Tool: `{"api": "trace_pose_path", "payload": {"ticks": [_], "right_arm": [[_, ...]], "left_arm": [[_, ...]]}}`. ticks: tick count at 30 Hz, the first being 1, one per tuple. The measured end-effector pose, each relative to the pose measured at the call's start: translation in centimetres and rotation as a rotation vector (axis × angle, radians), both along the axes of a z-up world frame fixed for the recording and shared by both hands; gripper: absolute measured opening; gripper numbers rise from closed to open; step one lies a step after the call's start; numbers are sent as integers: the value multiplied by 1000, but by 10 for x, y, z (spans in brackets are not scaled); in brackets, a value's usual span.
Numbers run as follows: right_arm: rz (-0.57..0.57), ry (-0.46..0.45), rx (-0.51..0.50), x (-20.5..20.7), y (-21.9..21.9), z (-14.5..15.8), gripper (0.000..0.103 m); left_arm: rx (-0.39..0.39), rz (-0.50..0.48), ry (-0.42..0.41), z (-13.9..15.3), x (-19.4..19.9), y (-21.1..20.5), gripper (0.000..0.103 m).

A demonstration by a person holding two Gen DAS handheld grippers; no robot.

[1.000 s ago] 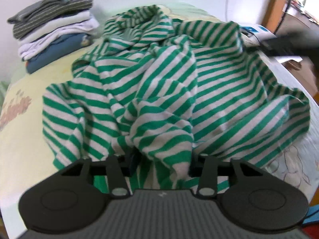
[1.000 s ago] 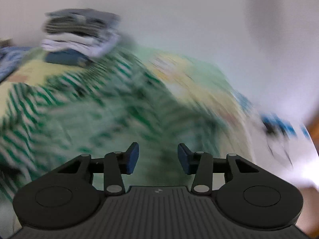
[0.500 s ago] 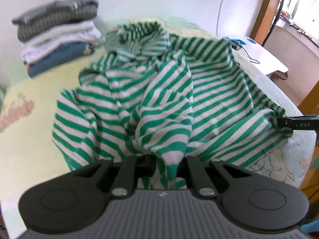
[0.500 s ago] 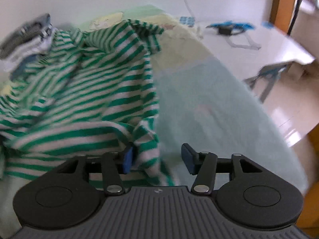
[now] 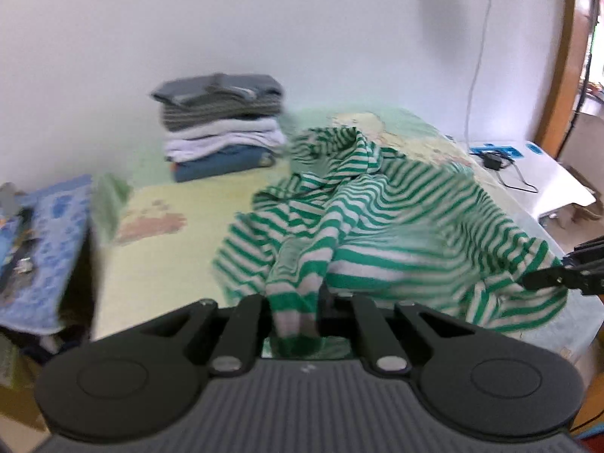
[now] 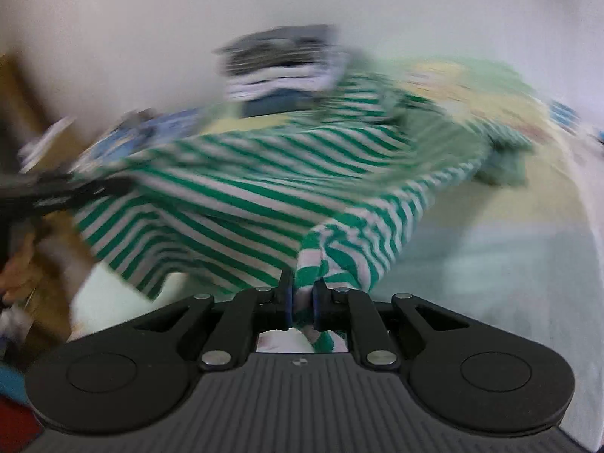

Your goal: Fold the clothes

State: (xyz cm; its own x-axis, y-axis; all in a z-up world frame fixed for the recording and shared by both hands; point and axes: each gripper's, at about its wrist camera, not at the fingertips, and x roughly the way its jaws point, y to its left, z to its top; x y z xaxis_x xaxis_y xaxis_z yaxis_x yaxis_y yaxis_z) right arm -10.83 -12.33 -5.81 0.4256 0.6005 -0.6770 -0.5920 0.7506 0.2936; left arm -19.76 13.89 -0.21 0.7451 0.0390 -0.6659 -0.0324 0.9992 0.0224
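Observation:
A green-and-white striped shirt (image 5: 396,222) lies crumpled and partly lifted over the bed (image 5: 158,264). My left gripper (image 5: 294,313) is shut on a bunched edge of it. My right gripper (image 6: 302,302) is shut on another edge of the shirt (image 6: 245,204), which stretches out taut between the two grippers. The right gripper shows at the right edge of the left wrist view (image 5: 566,275). The left gripper shows blurred at the left edge of the right wrist view (image 6: 56,192).
A stack of folded clothes (image 5: 222,124) stands at the back of the bed by the wall, also in the right wrist view (image 6: 283,68). A blue patterned cloth (image 5: 41,249) lies at the left. A white table (image 5: 536,173) with cables stands at the right.
My right gripper has closed on the shirt's edge and both grippers have pulled back and up, spreading the shirt between them. The left gripper stays shut on it.

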Motion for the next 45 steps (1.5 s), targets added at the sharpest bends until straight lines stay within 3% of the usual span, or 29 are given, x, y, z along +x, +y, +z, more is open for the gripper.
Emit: {"api": "trace_pose_path", "payload": {"ticks": [4, 7, 10, 13, 18, 21, 23, 25, 27, 28, 30, 31, 33, 35, 37, 40, 45], "right_arm": [[169, 18, -38, -37, 8, 17, 10], [216, 66, -127, -54, 0, 14, 10], [142, 121, -249, -54, -19, -2, 10], [43, 158, -307, -43, -42, -6, 10], [-45, 98, -284, -31, -65, 25, 9], [-39, 50, -369, -26, -66, 28, 9], [-10, 77, -481, -24, -58, 7, 11], [-2, 125, -544, -17, -50, -9, 16], [-46, 146, -508, -6, -52, -5, 27], [-92, 150, -434, 4, -55, 4, 33], [-204, 156, -295, 27, -60, 19, 57], [-268, 157, -233, 40, -61, 24, 59], [-359, 108, -227, 67, -47, 24, 59], [-457, 57, -271, 92, -23, 15, 59], [-479, 79, -231, 112, -8, 4, 59], [-492, 80, -236, 132, 17, -10, 59], [-478, 80, -285, 151, 51, -27, 59]], "left_arm": [[4, 35, 62, 10, -39, -5, 6], [-4, 24, 141, -10, -51, -16, 6], [-42, 37, 237, -50, -47, -20, 6], [-65, 73, 305, -81, -41, -17, 6], [-51, 95, 246, -69, -33, -6, 6], [53, 81, 258, -76, -26, -5, 10], [133, 70, 274, -84, -22, -6, 22], [146, 54, 282, -81, -21, -3, 24], [139, 37, 288, -75, -21, 2, 25], [136, 28, 291, -72, -21, 4, 29], [130, 11, 296, -66, -21, 8, 36], [126, 2, 299, -63, -21, 10, 35], [120, -16, 304, -56, -21, 14, 37], [121, 4, 267, -48, -6, 15, 57], [116, 29, 220, -45, 16, 12, 71], [113, 62, 167, -49, 51, 10, 76], [96, 143, 140, -74, 106, 28, 78]]}}
